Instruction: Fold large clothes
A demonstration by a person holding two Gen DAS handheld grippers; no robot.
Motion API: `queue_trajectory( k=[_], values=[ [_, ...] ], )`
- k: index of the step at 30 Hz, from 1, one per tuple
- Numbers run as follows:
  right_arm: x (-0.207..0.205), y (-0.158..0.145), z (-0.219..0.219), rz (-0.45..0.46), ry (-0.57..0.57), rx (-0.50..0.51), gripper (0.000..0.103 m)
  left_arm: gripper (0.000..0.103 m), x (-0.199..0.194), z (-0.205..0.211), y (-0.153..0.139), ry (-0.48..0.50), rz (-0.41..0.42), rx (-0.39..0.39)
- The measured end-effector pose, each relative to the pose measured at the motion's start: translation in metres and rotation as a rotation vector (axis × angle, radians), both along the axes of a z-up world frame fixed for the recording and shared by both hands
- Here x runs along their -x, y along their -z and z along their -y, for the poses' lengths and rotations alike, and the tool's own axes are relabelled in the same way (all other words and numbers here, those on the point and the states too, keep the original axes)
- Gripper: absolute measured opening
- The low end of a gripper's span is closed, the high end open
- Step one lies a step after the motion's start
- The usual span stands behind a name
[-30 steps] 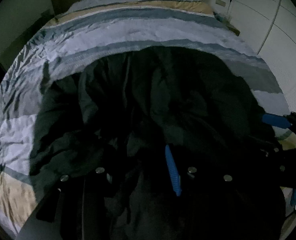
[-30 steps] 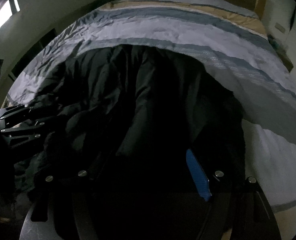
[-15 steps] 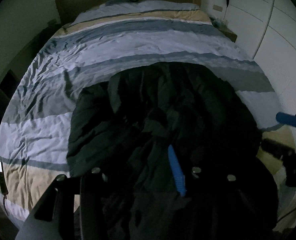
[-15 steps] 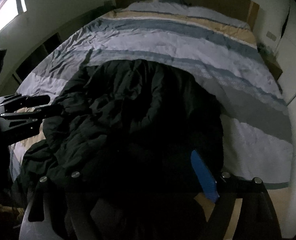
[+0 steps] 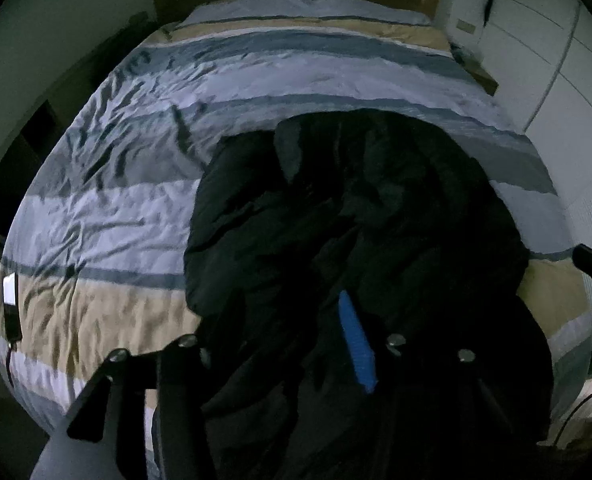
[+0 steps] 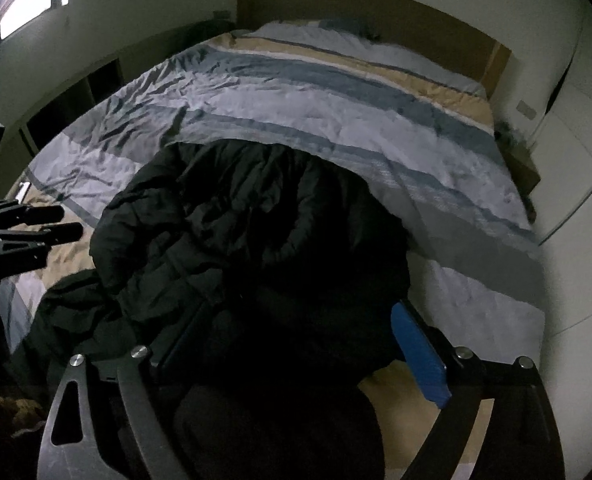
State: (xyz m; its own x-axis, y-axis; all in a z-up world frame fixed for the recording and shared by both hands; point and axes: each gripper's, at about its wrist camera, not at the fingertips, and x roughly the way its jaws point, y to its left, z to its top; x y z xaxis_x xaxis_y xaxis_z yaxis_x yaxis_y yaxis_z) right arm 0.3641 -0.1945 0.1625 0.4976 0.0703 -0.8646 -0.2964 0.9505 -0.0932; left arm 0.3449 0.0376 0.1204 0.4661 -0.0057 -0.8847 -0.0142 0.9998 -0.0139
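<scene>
A large black puffy jacket (image 5: 355, 216) lies bunched at the foot of a striped bed (image 5: 136, 208); it also shows in the right wrist view (image 6: 248, 232). My left gripper (image 5: 280, 328) stands over its near edge with black fabric between its fingers, one blue pad (image 5: 357, 344) showing. My right gripper (image 6: 296, 340) is likewise sunk in dark fabric, its blue pad (image 6: 419, 356) visible at the right. In both views the dark cloth hides the fingertips and the grip. The left gripper shows at the left edge of the right wrist view (image 6: 36, 224).
The bed (image 6: 335, 120) with striped duvet runs back to a wooden headboard (image 6: 375, 12). White wardrobe doors (image 5: 555, 60) stand to the right. A window (image 6: 24, 8) is at the upper left. A small white object (image 5: 10, 288) lies on the bed's left edge.
Both grippers have pulled back and up toward the foot of the bed, dragging the jacket with them; it has bunched smaller and more of the duvet shows.
</scene>
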Motion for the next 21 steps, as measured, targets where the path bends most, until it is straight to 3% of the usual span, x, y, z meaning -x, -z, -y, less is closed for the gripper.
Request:
queue_trajectory(
  k=[14,21],
  values=[
    [0.022,-0.011,0.02,0.023,0.058,0.056,0.1,0.054,0.027,-0.032,0.006,-0.058,-0.007,-0.054],
    [0.027,-0.012,0.025,0.023,0.074,0.068,0.102,0.054,0.032,-0.043,0.011,-0.074,-0.021,-0.031]
  ],
)
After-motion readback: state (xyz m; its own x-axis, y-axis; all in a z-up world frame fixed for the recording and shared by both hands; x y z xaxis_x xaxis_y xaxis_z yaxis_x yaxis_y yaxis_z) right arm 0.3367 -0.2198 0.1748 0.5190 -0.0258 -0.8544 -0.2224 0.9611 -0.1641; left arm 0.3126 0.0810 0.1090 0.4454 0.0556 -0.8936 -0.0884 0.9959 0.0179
